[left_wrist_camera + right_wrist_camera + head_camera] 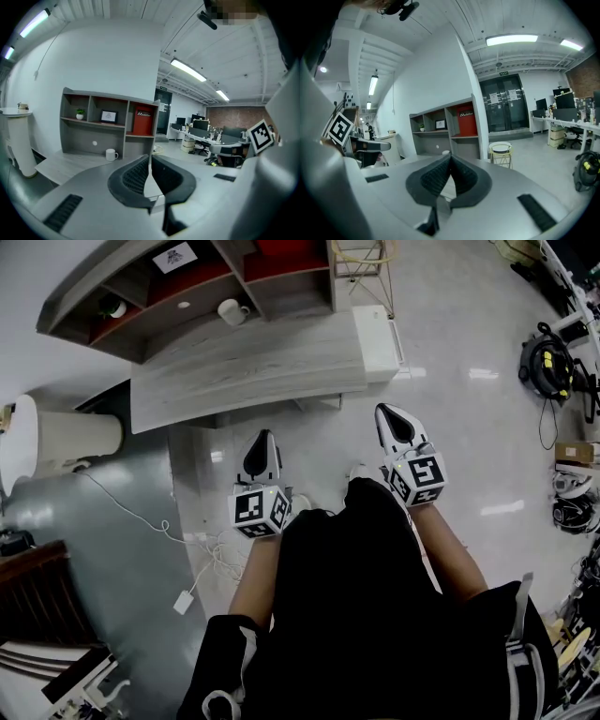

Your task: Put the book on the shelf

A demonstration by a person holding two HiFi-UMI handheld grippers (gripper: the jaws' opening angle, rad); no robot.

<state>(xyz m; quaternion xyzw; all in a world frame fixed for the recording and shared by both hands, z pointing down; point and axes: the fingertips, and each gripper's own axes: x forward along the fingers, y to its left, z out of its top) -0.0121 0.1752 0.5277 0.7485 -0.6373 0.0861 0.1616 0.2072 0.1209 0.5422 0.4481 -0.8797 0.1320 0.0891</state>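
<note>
- Only the head view shows both grippers together: the left gripper [264, 437] and the right gripper [386, 413] are held out side by side over the floor, with the right one's tips further forward. Both stop short of the desk [244, 362].
- Bare forearms reach out from dark clothing, and each ends behind a marker cube. Both grippers point towards the desk and tilt slightly down.
- The left gripper view shows the left gripper [150, 157] with its fingers [133, 176] pressed together and nothing between them.
- The right gripper view shows the same for the right gripper [450, 157]: its pads meet and it holds nothing.
- The gripper views face the front of the shelf [93, 140], which the head view sees only from above. The red book [144, 121] stands upright in the upper right compartment, well beyond the left fingertips and just above them in that view.
- From the right gripper, the red book [467, 123] lies ahead, a little right of the fingertips.
- A white mug [111, 154] sits on the desk left of the left fingers.
- A yellow stool [501, 152] stands right of the right fingers.
</note>
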